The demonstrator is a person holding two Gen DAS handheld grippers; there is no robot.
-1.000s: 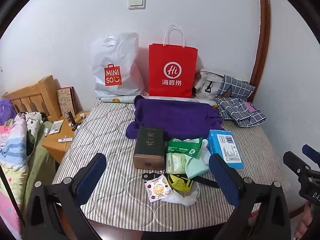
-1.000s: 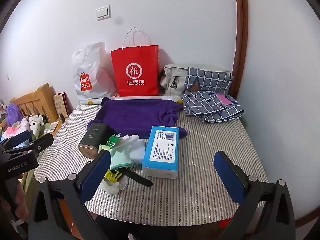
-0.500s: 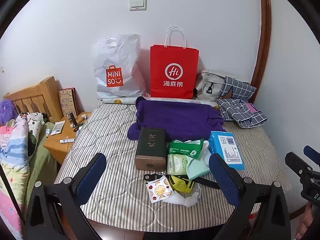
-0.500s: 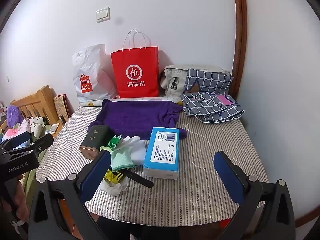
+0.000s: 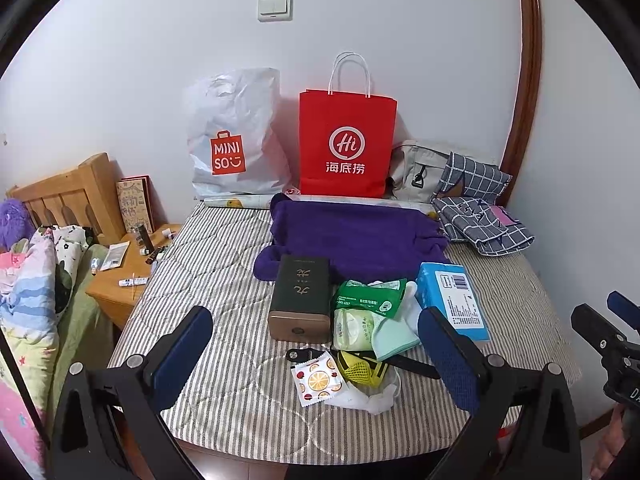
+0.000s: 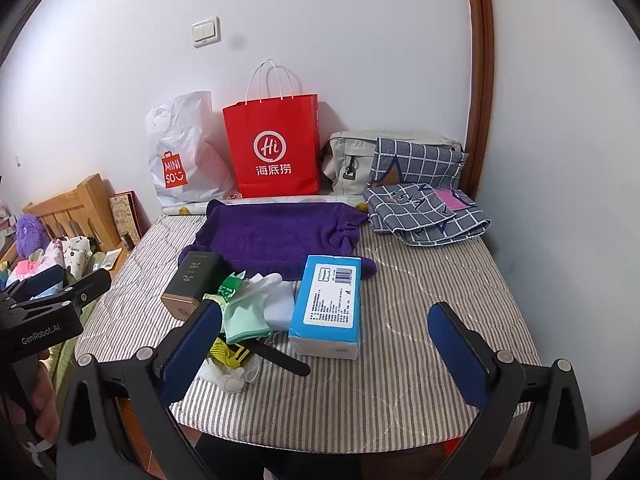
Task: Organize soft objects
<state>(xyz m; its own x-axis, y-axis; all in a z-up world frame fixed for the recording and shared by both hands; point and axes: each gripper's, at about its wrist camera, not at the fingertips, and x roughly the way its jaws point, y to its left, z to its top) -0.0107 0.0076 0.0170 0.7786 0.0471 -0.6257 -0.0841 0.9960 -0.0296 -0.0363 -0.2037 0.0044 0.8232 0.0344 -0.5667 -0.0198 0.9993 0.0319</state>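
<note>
Purple towel (image 5: 352, 236): spread flat at the middle of the striped table (image 5: 224, 280), its far edge just short of the bags along the wall.
Soft pile: a mint cloth (image 6: 244, 316) and a white glove (image 6: 262, 282) lie bunched in front of the towel, touching the green wipes pack (image 5: 370, 298) and a paler pack (image 5: 352, 328) under it.
Front scraps: a yellow mesh piece (image 5: 360, 368), a fruit-print sachet (image 5: 318, 378) and crumpled white plastic (image 5: 362, 398) sit nearest the front edge, with a black strap (image 6: 280, 358) running through them.
Hard neighbours: a dark box (image 5: 300, 296) stands just left of the pile and overlaps the towel's front corner; a blue tissue pack (image 6: 326, 306) hems the pile in on the right (so the soft things sit wedged between the two).
Back row: white Miniso bag (image 5: 236, 140), red paper bag (image 5: 346, 144), grey bag (image 6: 352, 160) and checked cloth (image 6: 424, 216) stand or lie against the wall.
Open room: bare stripes left of the dark box and right of the tissue pack; the front edge is rounded.
Beyond the left edge: a wooden nightstand (image 5: 124, 280) with small tubes, then bedding.
Left gripper (image 5: 316, 356): fingers spread wide, holding nothing, hovering off the front edge.
Right gripper (image 6: 326, 348): likewise spread and empty, over the front right.
</note>
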